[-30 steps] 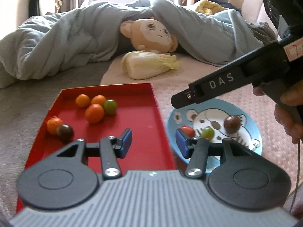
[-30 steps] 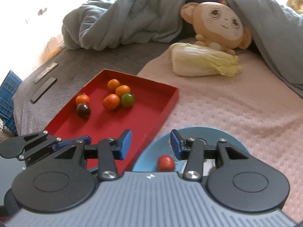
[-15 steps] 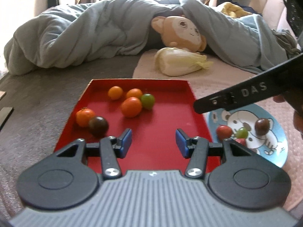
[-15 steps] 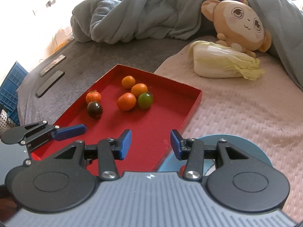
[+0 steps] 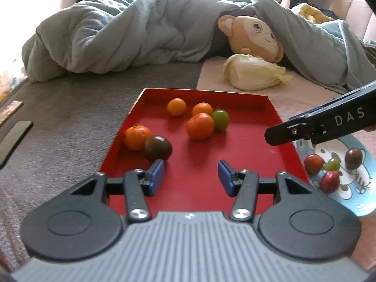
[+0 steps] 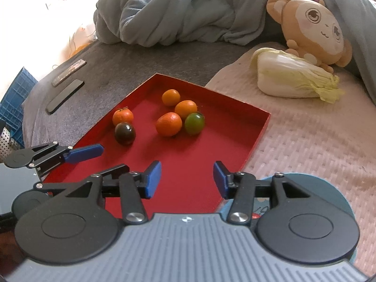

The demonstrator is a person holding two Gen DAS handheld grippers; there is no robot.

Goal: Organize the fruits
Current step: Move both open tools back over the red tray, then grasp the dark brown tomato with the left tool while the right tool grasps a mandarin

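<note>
A red tray (image 5: 249, 145) (image 6: 211, 155) lies on the bed and holds several small orange fruits (image 5: 200, 126) (image 6: 168, 124), a green tomato (image 5: 221, 119) (image 6: 194, 123) and a dark tomato (image 5: 158, 148) (image 6: 125, 133). A blue plate (image 5: 366, 162) (image 6: 333, 188) to its right holds two red fruits (image 5: 313, 163), a green one (image 5: 332, 163) and a dark one (image 5: 353, 158). My left gripper (image 5: 190, 180) is open and empty over the tray's near end, close to the dark tomato. My right gripper (image 6: 187, 179) is open and empty over the tray's near right edge.
A napa cabbage (image 5: 253, 71) (image 6: 293, 76) and a plush monkey (image 5: 256, 36) (image 6: 315, 27) lie beyond the tray, under a grey-blue duvet (image 5: 131, 35). Two flat dark objects (image 6: 64, 96) lie on the grey blanket at left. A blue crate (image 6: 14, 103) stands at the far left.
Both grippers have shifted left, from over the blue plate to over the red tray. Both stayed open and empty. The fruits have not moved.
</note>
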